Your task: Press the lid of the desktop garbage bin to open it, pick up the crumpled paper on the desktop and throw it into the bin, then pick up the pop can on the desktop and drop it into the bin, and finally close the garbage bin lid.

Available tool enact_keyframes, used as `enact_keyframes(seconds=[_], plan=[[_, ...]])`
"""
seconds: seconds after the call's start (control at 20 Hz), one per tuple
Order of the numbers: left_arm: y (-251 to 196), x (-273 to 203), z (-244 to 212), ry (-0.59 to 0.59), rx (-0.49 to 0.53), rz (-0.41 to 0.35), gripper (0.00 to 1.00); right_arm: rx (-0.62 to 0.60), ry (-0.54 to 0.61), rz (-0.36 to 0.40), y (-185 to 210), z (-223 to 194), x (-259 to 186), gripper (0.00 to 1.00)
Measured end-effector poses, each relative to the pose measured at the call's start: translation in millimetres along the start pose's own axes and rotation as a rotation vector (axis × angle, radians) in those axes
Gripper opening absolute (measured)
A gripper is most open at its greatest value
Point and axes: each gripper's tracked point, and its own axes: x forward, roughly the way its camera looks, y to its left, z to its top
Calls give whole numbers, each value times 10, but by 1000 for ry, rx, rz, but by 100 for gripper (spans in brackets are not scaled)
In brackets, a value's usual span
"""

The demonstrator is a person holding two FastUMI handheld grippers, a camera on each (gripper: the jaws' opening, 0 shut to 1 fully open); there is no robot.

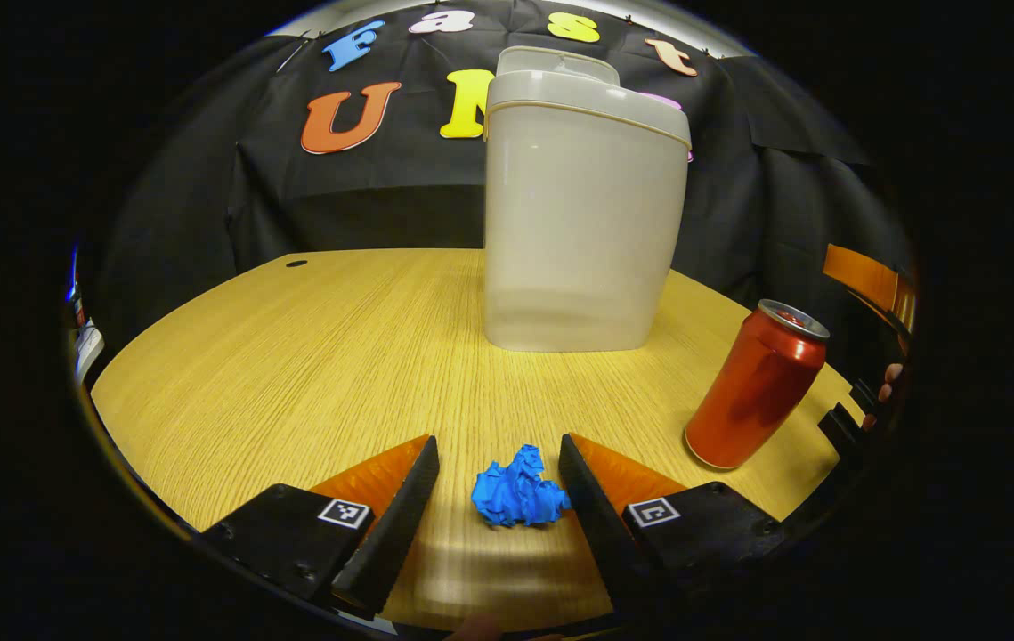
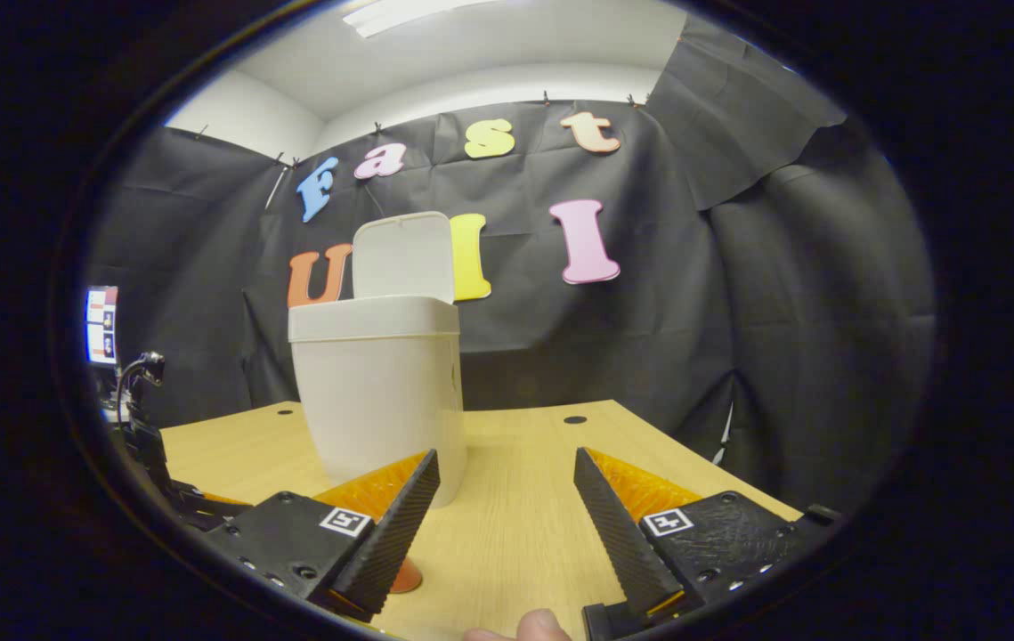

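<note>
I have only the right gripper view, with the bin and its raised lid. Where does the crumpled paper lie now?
Observer: In the left gripper view the blue crumpled paper lies on the table between the open fingers of the left claw, not yet gripped.
Operator: And the pop can, is it standing?
Observer: Yes. The red pop can stands upright on the table, to the right of the paper in that view and nearer to the camera than the bin.
</note>
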Motion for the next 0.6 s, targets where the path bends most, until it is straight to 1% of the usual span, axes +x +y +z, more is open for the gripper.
enact_keyframes(seconds=[0.15,0.2,0.25,0.45,0.55,0.6], plan=[[-15,-43,-35,0,3,0,88,-5,10,5,26,-61,-30,95],[-17,-62,-38,-1,10,1,94,-2,11,9,42,-66,-38,95],[-26,-71,-53,0,15,5,88,-2,15,11,58,-98,-45,95],[-44,-123,-97,-1,58,25,85,-12,29,21,99,-155,-74,95],[-56,-147,-102,-4,58,30,82,-5,27,22,107,-157,-109,95],[-58,-151,-100,-4,55,31,78,-3,22,23,115,-142,-124,95]])
